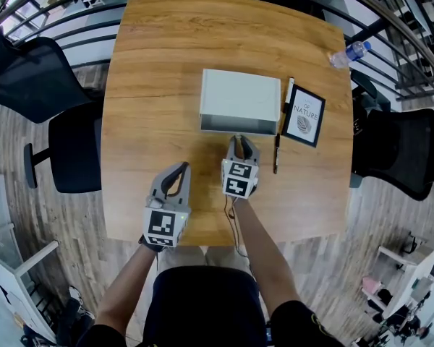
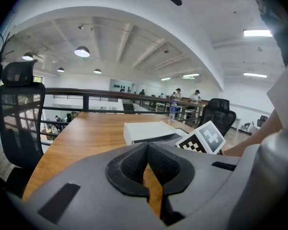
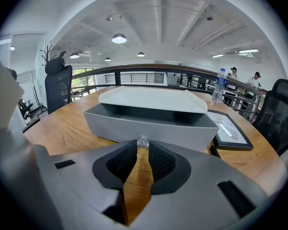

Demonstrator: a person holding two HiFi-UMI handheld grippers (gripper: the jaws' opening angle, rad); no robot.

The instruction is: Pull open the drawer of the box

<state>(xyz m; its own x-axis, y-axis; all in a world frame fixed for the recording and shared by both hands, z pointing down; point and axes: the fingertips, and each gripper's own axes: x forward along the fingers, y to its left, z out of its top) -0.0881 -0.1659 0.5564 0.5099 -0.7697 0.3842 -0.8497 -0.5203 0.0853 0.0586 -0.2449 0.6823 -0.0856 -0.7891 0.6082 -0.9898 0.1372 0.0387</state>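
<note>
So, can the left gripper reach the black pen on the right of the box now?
Probably not directly: the right gripper, shut on the drawer knob, sits between the left gripper and the black pen. The left gripper would have to cross over it.

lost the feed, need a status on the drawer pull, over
Right gripper shut on knob. Left gripper shut, empty, back from box. Drawer partly out. Pen beside it, not blocking.

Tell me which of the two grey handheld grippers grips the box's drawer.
The right gripper, pinching the drawer's small clear knob; the left gripper hangs back, empty.
</note>
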